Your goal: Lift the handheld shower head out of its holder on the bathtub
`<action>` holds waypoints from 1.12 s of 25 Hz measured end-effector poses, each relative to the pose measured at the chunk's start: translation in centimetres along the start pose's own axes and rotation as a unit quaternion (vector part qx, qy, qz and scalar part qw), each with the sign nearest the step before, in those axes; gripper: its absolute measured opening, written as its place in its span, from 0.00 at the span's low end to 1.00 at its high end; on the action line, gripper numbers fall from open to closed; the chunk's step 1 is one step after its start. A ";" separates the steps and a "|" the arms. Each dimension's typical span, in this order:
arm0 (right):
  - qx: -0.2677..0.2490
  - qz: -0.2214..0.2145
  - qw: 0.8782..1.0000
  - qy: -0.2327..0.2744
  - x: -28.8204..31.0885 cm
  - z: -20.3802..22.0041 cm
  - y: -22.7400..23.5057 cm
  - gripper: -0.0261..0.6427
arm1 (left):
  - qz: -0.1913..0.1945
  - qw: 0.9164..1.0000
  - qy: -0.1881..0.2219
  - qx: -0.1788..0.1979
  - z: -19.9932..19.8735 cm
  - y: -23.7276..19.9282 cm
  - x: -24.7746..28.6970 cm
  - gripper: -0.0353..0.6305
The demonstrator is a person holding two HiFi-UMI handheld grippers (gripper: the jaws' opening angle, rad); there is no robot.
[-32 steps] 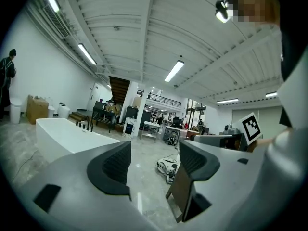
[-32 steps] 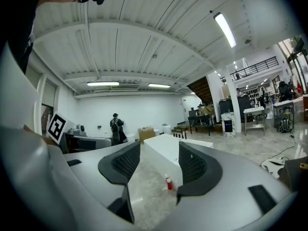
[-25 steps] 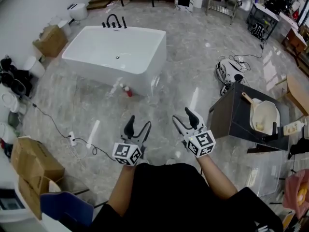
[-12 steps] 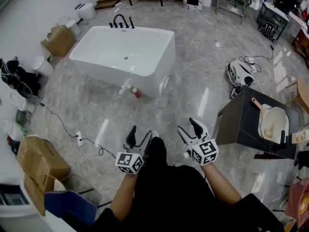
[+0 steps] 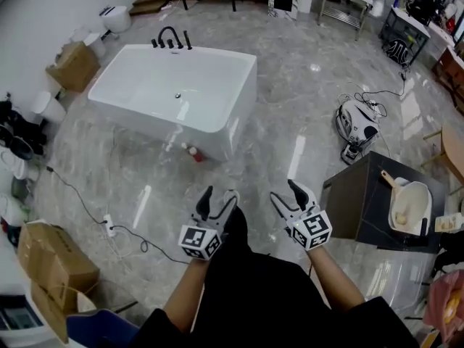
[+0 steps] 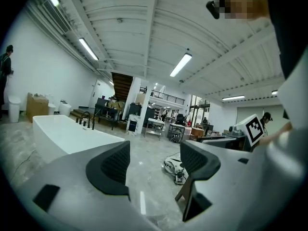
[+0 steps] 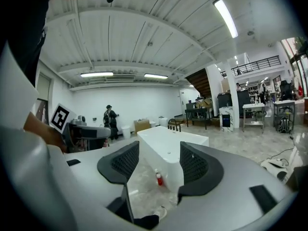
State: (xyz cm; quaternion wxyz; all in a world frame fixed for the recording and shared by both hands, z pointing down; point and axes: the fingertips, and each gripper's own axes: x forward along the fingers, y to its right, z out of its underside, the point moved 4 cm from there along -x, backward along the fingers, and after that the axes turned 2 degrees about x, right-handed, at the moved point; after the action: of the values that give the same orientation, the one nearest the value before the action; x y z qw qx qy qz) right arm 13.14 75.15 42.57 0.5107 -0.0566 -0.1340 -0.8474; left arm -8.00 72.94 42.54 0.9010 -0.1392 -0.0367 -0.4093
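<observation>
A white freestanding bathtub (image 5: 174, 93) stands on the marble floor ahead, with black faucet fittings (image 5: 170, 39) on its far rim; the shower head cannot be told apart among them at this distance. The tub (image 7: 168, 150) also shows between the right gripper's jaws, and at the left in the left gripper view as the bathtub (image 6: 62, 136). My left gripper (image 5: 217, 198) and right gripper (image 5: 287, 192) are held low in front of the person, well short of the tub. Both stand open with nothing between their fingers.
A small red-capped bottle (image 5: 193, 153) lies on the floor by the tub's near side. A dark cabinet (image 5: 366, 194) with a pan stands at the right, a floor appliance (image 5: 357, 120) with cables beyond it. Cardboard boxes (image 5: 51, 263) and a power cord (image 5: 109, 223) sit left.
The view has shifted as the person walks; a foot that showed between the grippers half a second ago still shows there. Both grippers stay open and keep the same pose.
</observation>
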 end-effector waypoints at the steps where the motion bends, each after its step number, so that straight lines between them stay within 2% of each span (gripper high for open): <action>1: -0.002 0.006 1.000 0.001 1.7 -0.7 1.3 0.39 | 0.006 1.000 -0.003 -0.002 -0.2 -1.3 1.7 0.51; 7: 0.032 0.037 0.999 0.012 12.9 -5.3 7.4 0.39 | 0.029 1.000 -0.002 0.007 -4.7 -10.7 11.7 0.51; 11: 0.050 0.032 0.998 -0.012 20.4 -6.3 9.2 0.39 | 0.035 0.999 0.000 0.012 -7.3 -16.4 17.3 0.51; 15: 0.083 0.049 0.995 -0.032 26.5 -7.4 10.7 0.39 | 0.043 0.999 -0.009 -0.001 -8.9 -21.3 21.5 0.51; 18: 0.090 0.060 0.993 -0.043 29.7 -8.8 12.4 0.39 | 0.053 0.998 -0.015 -0.016 -9.6 -23.6 24.2 0.51; 22: 0.072 0.062 0.994 -0.055 33.1 -10.4 14.2 0.39 | 0.067 0.997 -0.015 -0.022 -10.1 -25.6 26.7 0.51; 28: 0.061 0.060 0.995 -0.057 38.6 -12.9 14.3 0.39 | 0.088 0.995 -0.015 -0.034 -11.0 -29.9 28.3 0.51</action>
State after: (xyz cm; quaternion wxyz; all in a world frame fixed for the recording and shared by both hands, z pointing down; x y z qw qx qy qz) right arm 8.09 32.33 41.61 0.5544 -0.0811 -0.2103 -0.8011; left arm -12.14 30.56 43.65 0.9276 -0.1780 -0.0238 -0.3275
